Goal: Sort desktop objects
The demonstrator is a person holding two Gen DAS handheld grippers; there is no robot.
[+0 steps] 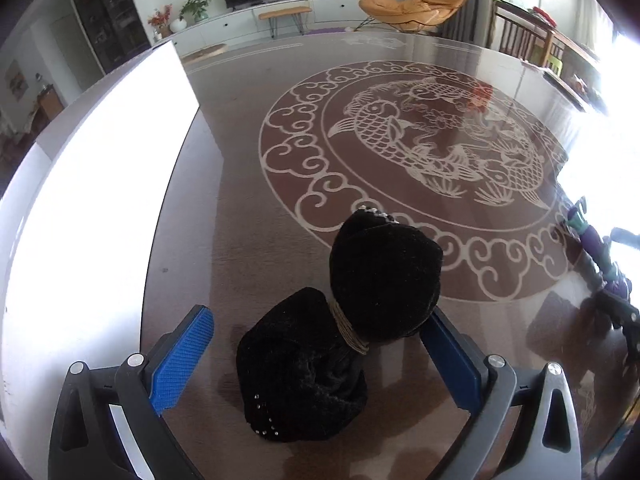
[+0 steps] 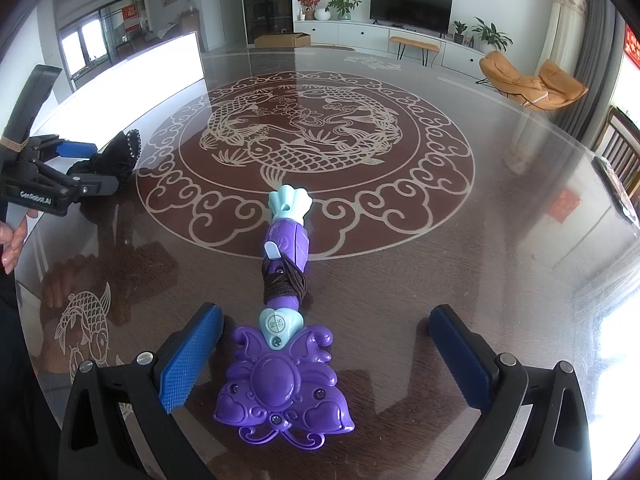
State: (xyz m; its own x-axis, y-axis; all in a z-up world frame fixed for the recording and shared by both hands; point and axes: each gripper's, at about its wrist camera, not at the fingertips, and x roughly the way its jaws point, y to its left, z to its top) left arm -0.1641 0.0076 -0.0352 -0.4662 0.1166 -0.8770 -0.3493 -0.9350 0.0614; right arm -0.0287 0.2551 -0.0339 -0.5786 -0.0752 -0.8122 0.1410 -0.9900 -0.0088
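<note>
A black velvet bow (image 1: 348, 320), bound with twine at its middle, lies on the glass table (image 1: 240, 240). My left gripper (image 1: 318, 314) is open around it; the right pad (image 1: 452, 356) sits close against the bow's upper lobe and the left pad (image 1: 184, 356) stands apart. In the right wrist view a purple and teal toy wand (image 2: 284, 364) lies lengthwise on the table between the fingers of my open right gripper (image 2: 326, 312), touching neither pad. The left gripper (image 2: 100, 164) and the bow (image 2: 120, 152) also show at the left there.
A bright white, overexposed box-like object (image 1: 100, 200) stands along the table's left side, also visible as the white object (image 2: 140, 76). The table carries a round fish pattern (image 2: 304, 140). A person's hand (image 2: 12, 240) holds the left gripper. The wand (image 1: 588, 236) appears at the far right.
</note>
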